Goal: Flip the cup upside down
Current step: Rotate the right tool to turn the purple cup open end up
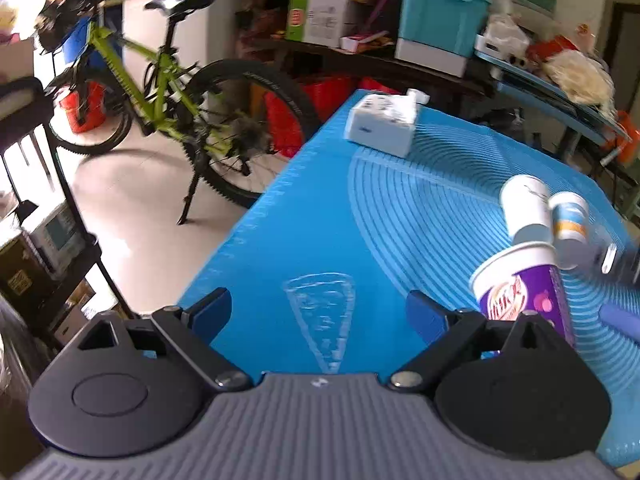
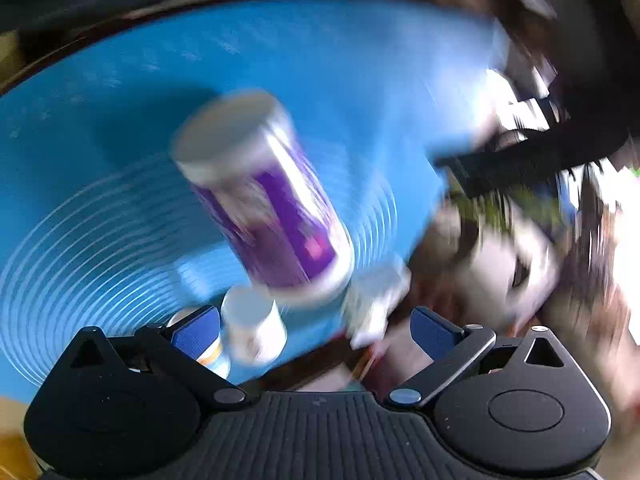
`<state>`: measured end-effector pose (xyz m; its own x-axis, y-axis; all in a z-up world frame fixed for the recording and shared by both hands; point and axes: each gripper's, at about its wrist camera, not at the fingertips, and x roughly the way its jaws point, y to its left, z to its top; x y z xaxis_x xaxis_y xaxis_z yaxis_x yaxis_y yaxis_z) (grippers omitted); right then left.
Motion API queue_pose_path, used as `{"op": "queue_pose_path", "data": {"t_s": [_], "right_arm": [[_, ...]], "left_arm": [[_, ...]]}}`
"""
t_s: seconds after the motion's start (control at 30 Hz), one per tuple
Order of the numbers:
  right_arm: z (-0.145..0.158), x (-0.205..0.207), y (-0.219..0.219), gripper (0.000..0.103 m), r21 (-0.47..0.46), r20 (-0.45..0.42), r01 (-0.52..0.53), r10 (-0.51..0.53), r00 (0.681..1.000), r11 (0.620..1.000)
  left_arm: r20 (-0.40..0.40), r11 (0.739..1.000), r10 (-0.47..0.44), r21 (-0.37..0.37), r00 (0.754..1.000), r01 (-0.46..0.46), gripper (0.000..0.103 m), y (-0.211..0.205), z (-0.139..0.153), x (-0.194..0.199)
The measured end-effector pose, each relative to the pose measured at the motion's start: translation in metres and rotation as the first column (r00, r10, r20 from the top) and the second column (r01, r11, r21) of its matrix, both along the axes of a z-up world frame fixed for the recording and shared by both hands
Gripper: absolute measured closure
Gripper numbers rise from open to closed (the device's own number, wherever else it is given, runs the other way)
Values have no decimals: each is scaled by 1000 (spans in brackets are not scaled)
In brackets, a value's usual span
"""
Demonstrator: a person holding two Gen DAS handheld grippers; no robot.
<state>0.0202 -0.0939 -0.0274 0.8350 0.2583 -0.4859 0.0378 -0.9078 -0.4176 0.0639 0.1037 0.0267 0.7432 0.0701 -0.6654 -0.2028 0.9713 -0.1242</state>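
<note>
The purple cup sits on the blue mat just ahead of the right gripper, bottom end up I think, though the picture is very blurry. The right gripper is spread wide and holds nothing, and so is the left gripper. Two small white cups stand close by, so a quick bump could knock them over.
</note>
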Motion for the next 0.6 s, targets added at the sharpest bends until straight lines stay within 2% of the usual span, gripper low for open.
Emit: {"op": "queue_pose_path", "data": {"t_s": [0.07, 0.17, 0.23, 0.33, 0.43, 0.5, 0.6], "right_arm": [[-18, 3, -1, 0, -123, 5, -76, 78, 997, 989], [-37, 8, 2, 2, -206, -7, -133, 135, 991, 969], [-45, 11, 10, 8, -212, -27, -106, 103, 994, 971], [-49, 7, 20, 13, -191, -52, -121, 113, 992, 974], [-50, 5, 28, 34, -157, -65, -122, 114, 991, 980], [-44, 10, 27, 34, -164, -75, -83, 71, 995, 983], [-45, 9, 27, 34, -175, -73, -77, 65, 995, 982]], "left_arm": [[-6, 1000, 14, -9, 1000, -14, 10, 8, -3, -1], [-11, 999, 31, -26, 999, -32, 10, 17, -6, -1], [-11, 999, 36, -35, 999, -36, 10, 22, -9, -2], [-9, 998, 39, -40, 999, -39, 10, 25, -9, -1], [-4, 998, 32, -45, 999, -32, 10, 24, -8, -2], [-3, 999, 30, -44, 1000, -30, 10, 24, -8, -2], [0, 999, 27, -44, 1000, -27, 10, 23, -7, -3]]}}
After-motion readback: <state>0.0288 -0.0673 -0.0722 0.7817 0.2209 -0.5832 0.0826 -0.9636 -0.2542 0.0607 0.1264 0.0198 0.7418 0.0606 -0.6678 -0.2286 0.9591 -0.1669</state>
